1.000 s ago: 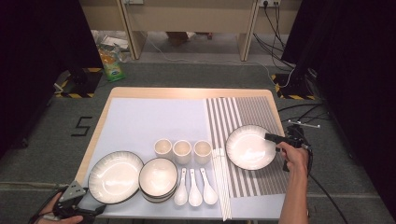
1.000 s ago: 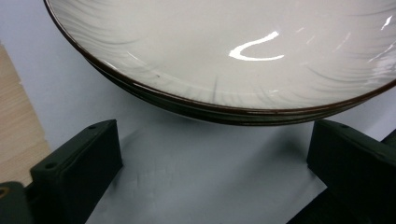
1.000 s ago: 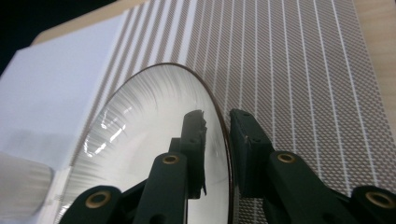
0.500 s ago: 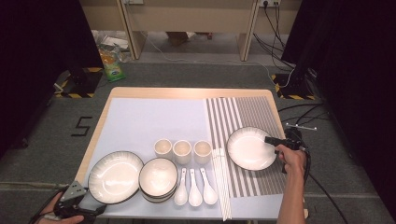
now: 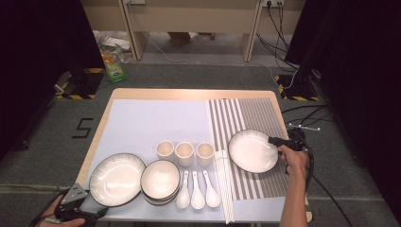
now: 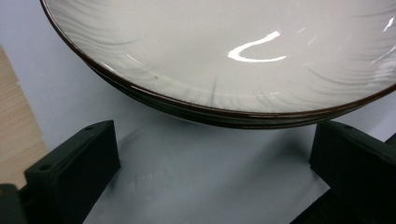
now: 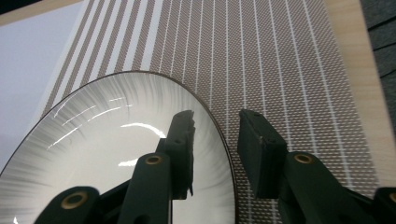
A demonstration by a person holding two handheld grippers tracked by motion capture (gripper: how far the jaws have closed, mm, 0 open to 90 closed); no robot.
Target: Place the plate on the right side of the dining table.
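At the right of the high view, the right gripper (image 5: 273, 140) straddles the rim of a plate (image 5: 253, 150) lying on the striped mat (image 5: 250, 113); its jaws have just been opening and no longer pinch the rim between them. At lower left, the left gripper (image 5: 97, 215) waits with jaws released, just short of the large plate (image 5: 117, 173) on the desk (image 5: 156, 118).

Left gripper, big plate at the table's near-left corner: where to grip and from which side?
Take the big plate by its near rim, coming in low from the table's near edge. The rim flares up off the mat, leaving room for a jaw beneath. The left gripper already faces that rim, jaws open. The bowl stack crowds the plate's right.
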